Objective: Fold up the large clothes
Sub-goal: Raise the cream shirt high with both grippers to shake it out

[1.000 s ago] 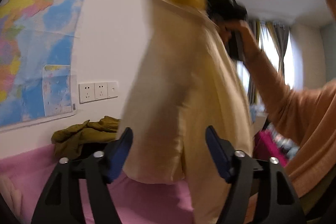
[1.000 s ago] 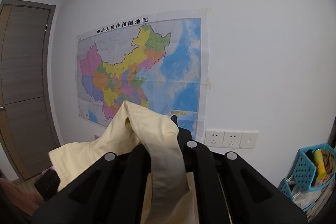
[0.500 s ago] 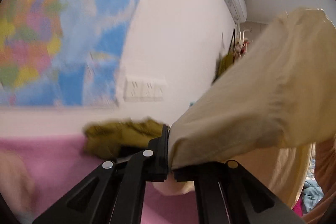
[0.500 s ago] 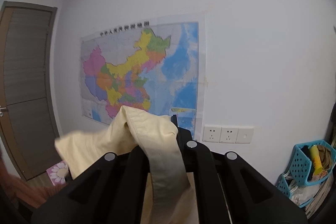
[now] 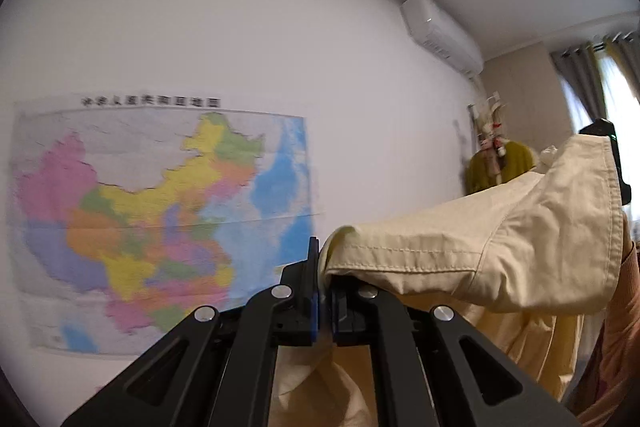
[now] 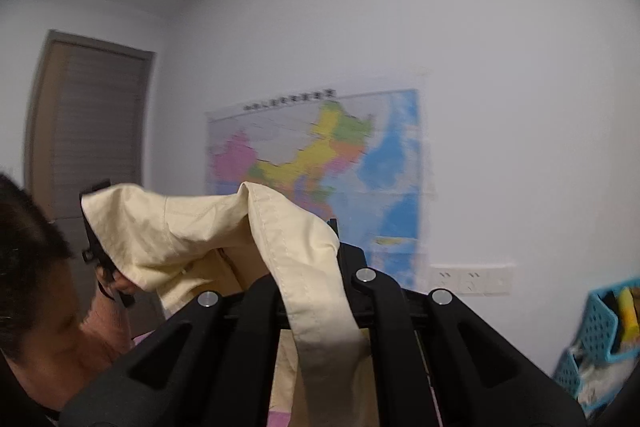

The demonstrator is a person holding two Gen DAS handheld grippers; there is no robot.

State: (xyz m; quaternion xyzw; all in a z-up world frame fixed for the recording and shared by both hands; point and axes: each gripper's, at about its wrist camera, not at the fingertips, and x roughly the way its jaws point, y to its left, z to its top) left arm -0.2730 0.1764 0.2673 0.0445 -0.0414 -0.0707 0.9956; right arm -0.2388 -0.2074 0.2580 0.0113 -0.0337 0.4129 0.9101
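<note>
A large cream garment hangs stretched in the air between my two grippers. My left gripper is shut on one edge of it, with the cloth pinched between the blue pads and draping off to the right. My right gripper is shut on another edge of the same garment; a strip of cloth falls over its fingers and hides the tips. The right gripper also shows at the far right of the left wrist view, and the left gripper at the left of the right wrist view.
A wall map hangs on the white wall ahead, with wall sockets to its right. A brown door stands at left. A blue basket sits at right. An air conditioner, an olive garment and curtains are to the right.
My left gripper closed on the cream garment and rose with it; its view lifted from the pink bed up to the wall. The right gripper kept its hold and swung a little.
</note>
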